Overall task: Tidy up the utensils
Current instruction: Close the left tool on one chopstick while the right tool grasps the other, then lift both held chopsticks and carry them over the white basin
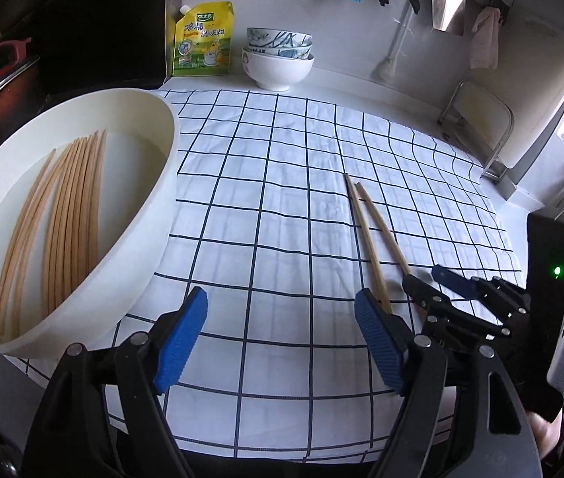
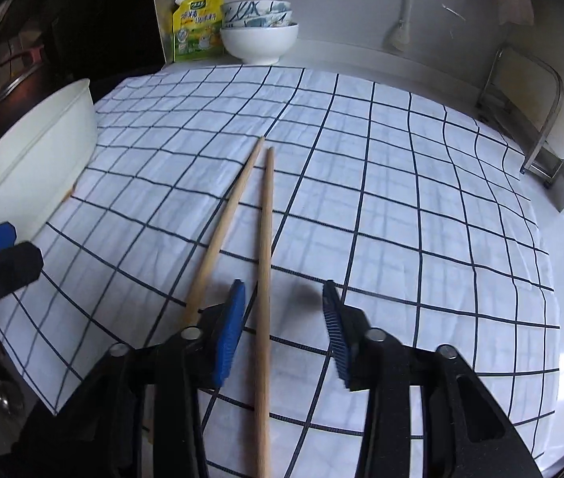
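Two loose chopsticks are left on the checked cloth covering the desk; the rest are already laid in the white tub at the left edge of the cloth.

Right hand-held gripper: jaws partly open, nothing clamped. The right-hand chopstick is straddled near its thick end; a gap is seen on both sides of it, so no pad contact is read. The other chopstick runs outside the left pad, passing under or just beside it; which cannot be told.

Left hand-held gripper: jaws wide, empty, held over the cloth between the tub and the pair. Its right pad sits just beside the near chopstick in the left wrist view.

Step in hand is judged to be pickup of the straddled chopstick by the right hand-held gripper. Notes for a clean grasp:
- Pads should be lowered until the stick sits mid-pad, not at the tips, before closing.
- Closure should be square across the stick; a round, tapered stick is likely to roll or pivot if pinched off-axis.
- The neighbouring stick should be kept out of the jaws, or both taken deliberately; a half-caught second stick is likely to drop.
- Cloth should not be pinched; it looks loose and would be dragged along.
- A grip near the end means a long lever, so the lift should be slow, with the stick aligned to those in the tub.
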Motion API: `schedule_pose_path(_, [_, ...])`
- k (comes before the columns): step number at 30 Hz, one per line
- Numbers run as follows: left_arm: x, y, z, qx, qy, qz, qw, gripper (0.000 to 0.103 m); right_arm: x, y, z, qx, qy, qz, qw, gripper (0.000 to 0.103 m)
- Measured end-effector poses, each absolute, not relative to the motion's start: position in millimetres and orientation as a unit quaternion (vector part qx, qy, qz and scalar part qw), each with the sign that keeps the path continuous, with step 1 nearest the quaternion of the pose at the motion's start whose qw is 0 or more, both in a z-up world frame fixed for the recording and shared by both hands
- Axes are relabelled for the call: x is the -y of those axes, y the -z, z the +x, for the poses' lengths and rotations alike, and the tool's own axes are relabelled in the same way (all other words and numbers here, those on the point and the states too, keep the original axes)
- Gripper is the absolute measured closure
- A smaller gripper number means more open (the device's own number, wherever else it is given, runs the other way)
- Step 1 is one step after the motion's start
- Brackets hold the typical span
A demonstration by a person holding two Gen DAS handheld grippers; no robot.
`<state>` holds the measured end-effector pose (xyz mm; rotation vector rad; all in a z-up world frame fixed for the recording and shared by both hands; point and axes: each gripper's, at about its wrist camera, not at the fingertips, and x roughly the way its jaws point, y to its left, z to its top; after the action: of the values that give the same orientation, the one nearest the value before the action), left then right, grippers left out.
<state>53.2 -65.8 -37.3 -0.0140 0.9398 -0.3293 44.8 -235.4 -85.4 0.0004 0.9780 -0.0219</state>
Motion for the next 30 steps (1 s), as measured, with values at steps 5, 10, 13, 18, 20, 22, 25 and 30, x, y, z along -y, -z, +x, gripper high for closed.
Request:
schedule_pose_path(5, [73.2,44.2,53.9,-0.460,0.159,-0.002,0.874,0.028,234.2,86.7,50.9,-0.466,0.014,-0.001,0.884,0.096])
schedule_pose_path(10, [86.1,49.6,53.4,-0.463,0.161,0.006,0.872,0.028,244.4,88.4,53.3,-0.459,0.022,0.017,0.888,0.096])
schedule_pose_path(13, [96.3,53.5,55.7,-0.461,0.158,0.015,0.873,0.027,256.8,88.1,52.1,-0.454,0.027,0.035,0.890,0.096])
schedule_pose_path(18, [115.8,60.8,64.9,-0.456,0.151,0.021,0.877,0.023,280.6,87.4,49.1,-0.450,0.044,0.054,0.891,0.096])
schedule_pose_path(20, [122.8,63.1,69.2,-0.454,0.147,0.024,0.879,0.023,290.0,87.4,47.7,-0.449,0.043,0.067,0.890,0.096])
schedule_pose_path(22, [132.0,66.3,75.7,-0.454,0.143,0.028,0.879,0.022,298.0,87.2,46.1,-0.447,0.049,0.071,0.890,0.096])
schedule_pose_path(25, [141.3,69.7,82.3,-0.456,0.139,0.033,0.879,0.022,310.6,87.0,43.3,-0.446,0.051,0.092,0.889,0.096])
schedule_pose_path(30, [155.6,78.8,82.9,-0.459,0.131,0.049,0.877,0.022,312.3,86.9,41.7,-0.444,0.047,0.093,0.890,0.096])
